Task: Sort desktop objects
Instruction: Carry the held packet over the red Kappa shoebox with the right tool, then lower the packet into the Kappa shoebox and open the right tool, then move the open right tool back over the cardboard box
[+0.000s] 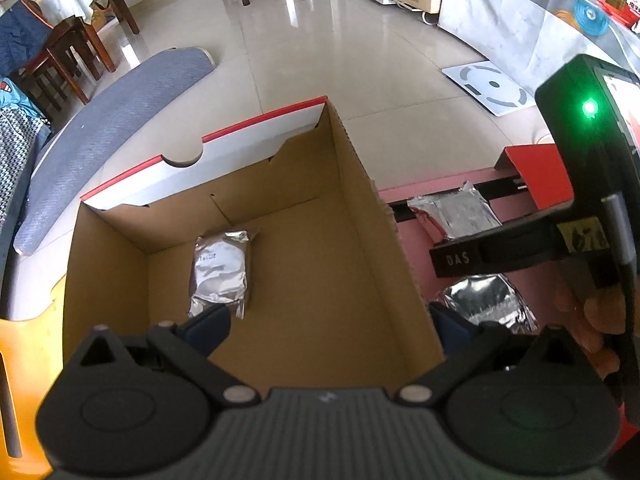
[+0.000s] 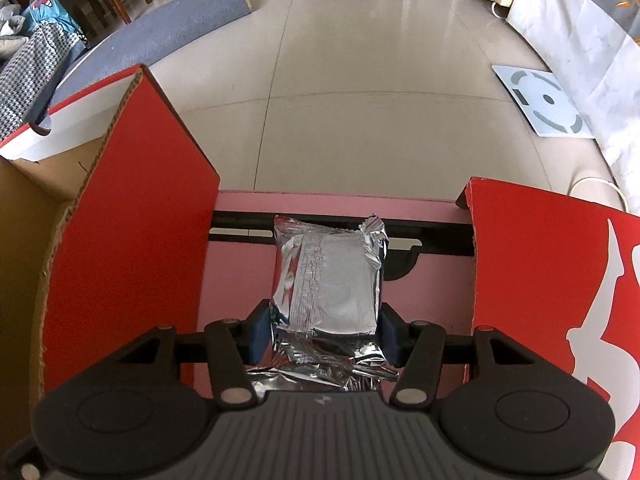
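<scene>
Three foil packets in sight. One, the boxed packet (image 1: 222,272), flat on the floor of the open cardboard box (image 1: 360,200), toward the far wall, touching nothing but the cardboard.

Left gripper (image 1: 328,320) over the box's near edge, jaws wide apart and holding nothing, one blue pad (image 1: 208,322) just short of the boxed packet's near end.

Right gripper (image 2: 325,336) over the pink worktop (image 2: 236,280), in the gap between the box's red side (image 2: 132,220) and a red lid (image 2: 540,280) with a white figure printed on it. Jaws closed against both sides of the held packet (image 2: 328,276), blue pads (image 2: 260,336) pressing its near end, seam strip facing up, far end reaching out over a black band across the worktop. Cannot tell whether lifted or resting there.

Under the jaws, closer to the camera, the lower packet (image 2: 320,364), crumpled, partly hidden by the held one.

From the left wrist view, the right gripper's black body beside the box, a green light (image 1: 589,109) lit on it, a person's fingers (image 1: 592,312) wrapped round its handle.

Beyond the worktop, a pale tiled floor (image 2: 360,80) with a rolled grey mat (image 2: 160,36) and a white scale (image 2: 544,100) lying on it.
</scene>
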